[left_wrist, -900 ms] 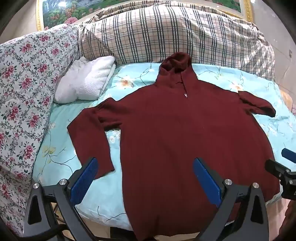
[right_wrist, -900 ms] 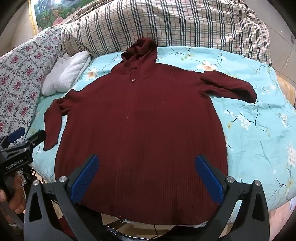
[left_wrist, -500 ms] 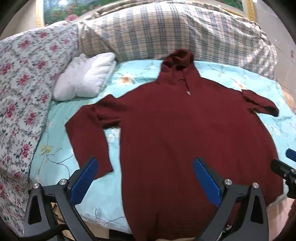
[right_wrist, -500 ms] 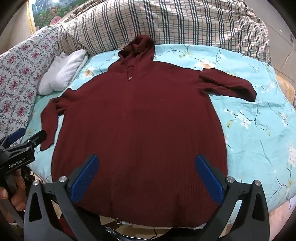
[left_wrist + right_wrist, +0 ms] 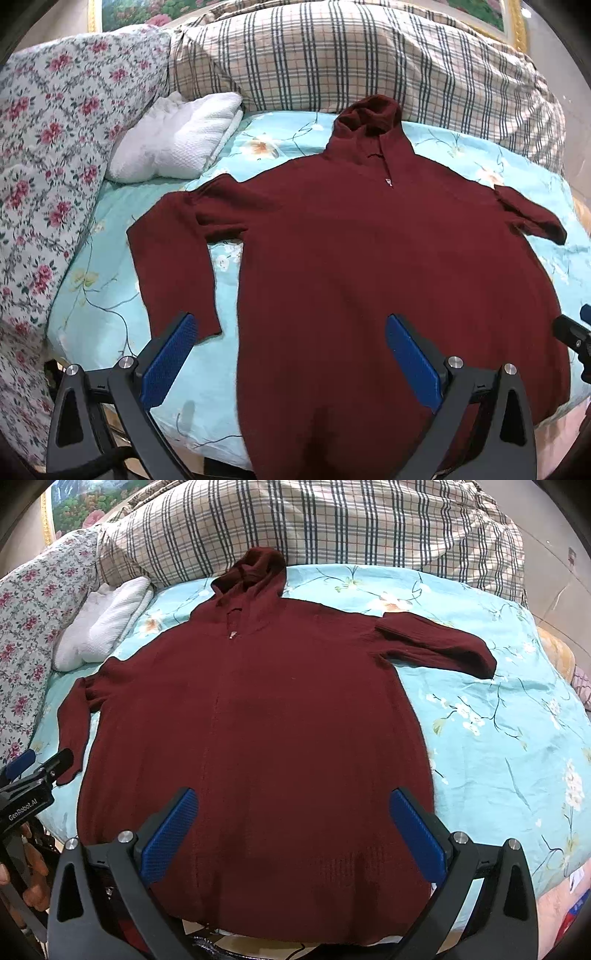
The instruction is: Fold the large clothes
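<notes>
Left wrist view, left to right. Floral quilt (image 5: 44,155) banks up the left edge of the frame. Beside it, upper left of centre, a folded white towel (image 5: 177,140) sits on the bed sheet (image 5: 107,295), pale blue with a flower print. Plaid bedding (image 5: 332,62) runs across the top of the frame.

Maroon hoodie (image 5: 369,266) lies flat and face up across the middle of the frame, hood toward the plaid bedding, hem at the bed's near edge at frame bottom. Its sleeve (image 5: 173,266) at frame left bends down alongside the body, cuff just beside the left blue pad. Other sleeve at right centre is short in view, angled outward.

Left gripper (image 5: 291,365), bottom centre: released, blue pads spread wide, nothing between them, hovering above the hoodie's lower body. At far right edge, a tip of the right gripper (image 5: 576,336).

Right wrist view, left to right. Left gripper (image 5: 33,790) shows at lower left edge, near the cuff. White towel (image 5: 107,624) upper left. Hoodie (image 5: 266,720) fills the centre; a small zipper pull (image 5: 232,635) below the hood. The right-hand sleeve (image 5: 443,646) reaches toward the upper right over the sheet (image 5: 517,738). Right gripper (image 5: 295,830), bottom centre: also released, pads wide apart, empty, above the hem area.
</notes>
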`<state>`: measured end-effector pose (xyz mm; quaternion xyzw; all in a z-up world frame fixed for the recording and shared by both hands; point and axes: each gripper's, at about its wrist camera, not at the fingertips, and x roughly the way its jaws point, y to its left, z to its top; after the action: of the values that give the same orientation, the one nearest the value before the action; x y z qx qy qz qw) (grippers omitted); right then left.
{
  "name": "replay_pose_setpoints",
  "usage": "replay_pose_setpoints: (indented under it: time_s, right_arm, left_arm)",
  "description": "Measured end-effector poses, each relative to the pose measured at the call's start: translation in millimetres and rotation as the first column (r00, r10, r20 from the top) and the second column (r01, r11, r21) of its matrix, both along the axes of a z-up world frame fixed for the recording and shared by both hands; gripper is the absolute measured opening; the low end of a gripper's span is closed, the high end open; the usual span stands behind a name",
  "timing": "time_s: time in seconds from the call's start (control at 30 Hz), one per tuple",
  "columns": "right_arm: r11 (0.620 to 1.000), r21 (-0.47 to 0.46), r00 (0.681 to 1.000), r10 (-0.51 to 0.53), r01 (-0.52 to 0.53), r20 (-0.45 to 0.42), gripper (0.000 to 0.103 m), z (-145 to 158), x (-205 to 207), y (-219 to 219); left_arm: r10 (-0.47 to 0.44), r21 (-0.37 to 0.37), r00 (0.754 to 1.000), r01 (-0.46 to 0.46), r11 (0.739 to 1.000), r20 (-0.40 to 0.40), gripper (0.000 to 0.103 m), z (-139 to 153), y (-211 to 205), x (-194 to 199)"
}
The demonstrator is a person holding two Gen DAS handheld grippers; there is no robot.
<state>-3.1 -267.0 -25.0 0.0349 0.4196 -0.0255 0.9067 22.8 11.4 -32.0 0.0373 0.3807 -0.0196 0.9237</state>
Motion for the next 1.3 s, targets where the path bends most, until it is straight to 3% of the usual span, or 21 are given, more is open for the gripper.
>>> replay_pose_setpoints:
  time_s: [0.13, 0.2, 0.47, 0.67, 0.83, 1.3]
  right_arm:
    - [1.000, 0.008, 1.000, -0.009, 0.009, -0.003, 0.103, -2, 2, -6]
    - [1.000, 0.014, 1.000, -0.013, 0.013, -0.004, 0.103, -3, 3, -10]
    - [0.998, 0.047, 0.999, -0.044, 0.045, -0.015, 0.103, -6, 12, -30]
    - [0.996, 0.055, 0.997, -0.069, 0.071, -0.035, 0.103, -10, 19, -45]
    - [0.996, 0.051, 0.997, -0.073, 0.075, -0.032, 0.103, -8, 22, -49]
    - [0.997, 0.044, 0.997, -0.070, 0.071, -0.025, 0.103, -1, 34, -50]
  left_arm:
    - [-0.051, 0.063, 0.997, 0.055, 0.996, -0.055, 0.102, -5, -9, 6]
    - [-0.027, 0.038, 0.995, 0.030, 0.999, -0.096, 0.102, -10, -5, 10]
    - [-0.007, 0.064, 0.997, 0.013, 0.998, -0.083, 0.102, -11, -9, 20]
    - [-0.018, -0.110, 0.994, 0.006, 0.994, -0.104, 0.102, -10, -10, 31]
    - [-0.045, 0.073, 0.996, 0.050, 0.996, -0.077, 0.102, -11, -35, 34]
    - [-0.054, 0.090, 0.996, 0.061, 0.994, -0.074, 0.102, -8, -40, 38]
